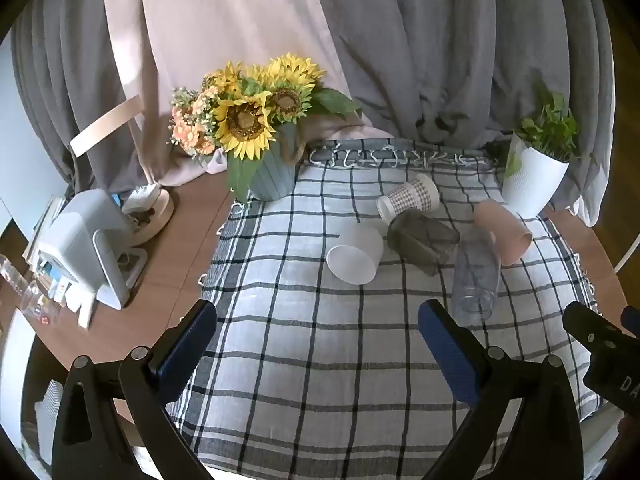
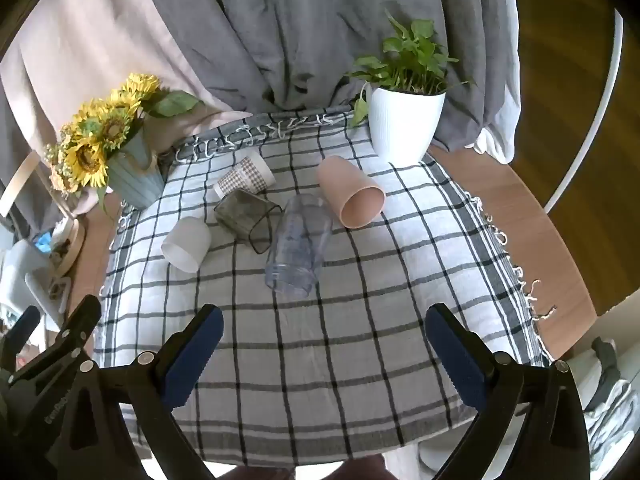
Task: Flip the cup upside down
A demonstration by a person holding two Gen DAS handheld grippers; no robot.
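Note:
Several cups lie on their sides on a checked cloth (image 1: 320,360): a white cup (image 1: 354,254), a dark smoky square cup (image 1: 424,238), a patterned paper cup (image 1: 408,197), a clear tall cup (image 1: 476,280) and a pink cup (image 1: 504,230). In the right wrist view they are the white cup (image 2: 186,244), dark cup (image 2: 246,216), patterned cup (image 2: 244,178), clear cup (image 2: 300,240) and pink cup (image 2: 352,192). My left gripper (image 1: 318,344) is open and empty, short of the cups. My right gripper (image 2: 324,344) is open and empty, short of the clear cup.
A sunflower bouquet in a blue-grey pot (image 1: 272,176) stands at the cloth's back left, a white pot with a green plant (image 2: 404,124) at the back right. Grey curtains hang behind. A white device (image 1: 88,248) and clutter sit on the wooden table at left.

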